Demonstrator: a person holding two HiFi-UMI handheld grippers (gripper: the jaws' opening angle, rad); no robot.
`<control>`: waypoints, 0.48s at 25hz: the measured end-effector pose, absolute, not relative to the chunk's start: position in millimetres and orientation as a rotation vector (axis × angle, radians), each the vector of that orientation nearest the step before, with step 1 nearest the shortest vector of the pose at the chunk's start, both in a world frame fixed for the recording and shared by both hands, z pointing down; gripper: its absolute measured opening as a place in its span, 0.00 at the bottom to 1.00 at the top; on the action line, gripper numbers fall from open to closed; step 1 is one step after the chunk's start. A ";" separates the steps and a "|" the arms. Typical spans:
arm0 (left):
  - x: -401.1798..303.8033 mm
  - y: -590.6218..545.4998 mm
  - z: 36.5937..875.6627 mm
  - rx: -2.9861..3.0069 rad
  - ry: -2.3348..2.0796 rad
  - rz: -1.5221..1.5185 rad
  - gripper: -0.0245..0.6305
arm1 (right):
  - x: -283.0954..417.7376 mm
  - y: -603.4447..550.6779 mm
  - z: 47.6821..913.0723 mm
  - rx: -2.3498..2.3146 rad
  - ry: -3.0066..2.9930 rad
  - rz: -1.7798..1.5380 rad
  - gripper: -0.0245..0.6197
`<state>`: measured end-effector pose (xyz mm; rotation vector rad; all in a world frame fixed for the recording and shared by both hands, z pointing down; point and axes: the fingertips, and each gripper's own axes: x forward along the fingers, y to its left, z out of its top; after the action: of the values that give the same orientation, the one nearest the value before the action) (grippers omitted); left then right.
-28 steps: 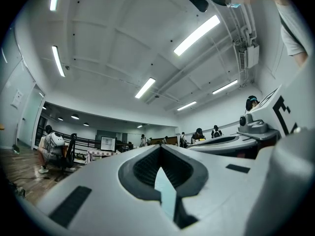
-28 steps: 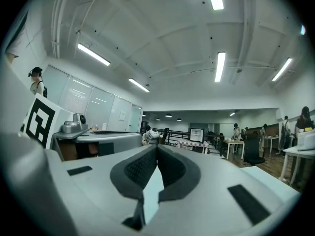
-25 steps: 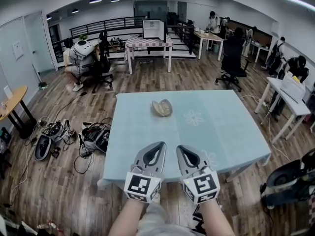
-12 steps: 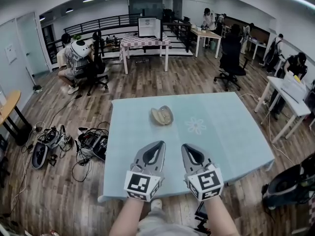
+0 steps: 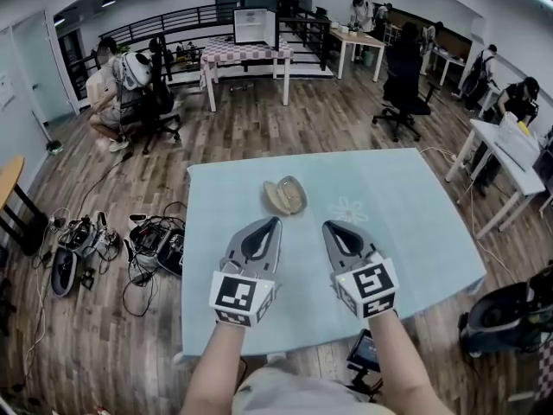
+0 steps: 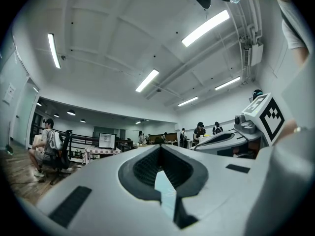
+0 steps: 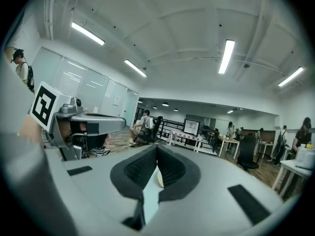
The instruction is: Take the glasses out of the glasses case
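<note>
On the pale blue cloth-covered table [image 5: 415, 232], nothing pins the target. My read is that any sideways push will skate it across the cloth or bunch the fabric.

Your left grey two-jaw gripper [image 5: 273, 223] and right grey two-jaw gripper [image 5: 329, 226] are both clenched, tips meeting, with nothing between them. They hang over the near half of the table. Go in like that and you'll bump the case instead of gripping, so open up before you reach.

The beige clamshell glasses case [image 5: 284, 195] lies open at mid-table, ahead of the two grippers and apart from both. It looks light. If you pull with one gripper only, the shell likely rides along or flips shut, so hold it down with one and lift with the other.

The glasses are too small to make out inside the case, so your grasp point is a guess until you're closer.

Only the head view shows the table, the case and both grippers together. The left gripper view shows just blue cloth through the pad slot, no case. The right gripper view shows a beige sliver in its slot, probably the case, so the right looks better lined up.
</note>
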<state>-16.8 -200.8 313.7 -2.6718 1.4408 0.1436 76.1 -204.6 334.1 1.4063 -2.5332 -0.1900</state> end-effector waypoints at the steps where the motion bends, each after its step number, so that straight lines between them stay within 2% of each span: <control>1: -18.7 -209.7 313.8 -2.671 1.440 0.137 0.05 | 75.5 -213.3 334.6 1.396 -2.529 -0.193 0.05; 12: -33.6 -304.6 313.2 -2.679 1.410 0.074 0.05 | 65.7 -305.8 343.2 1.301 -2.510 -0.138 0.05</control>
<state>-33.6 -304.6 313.2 -2.6792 1.4103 0.0736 65.7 -305.8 343.2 1.3013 -2.5102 -0.1378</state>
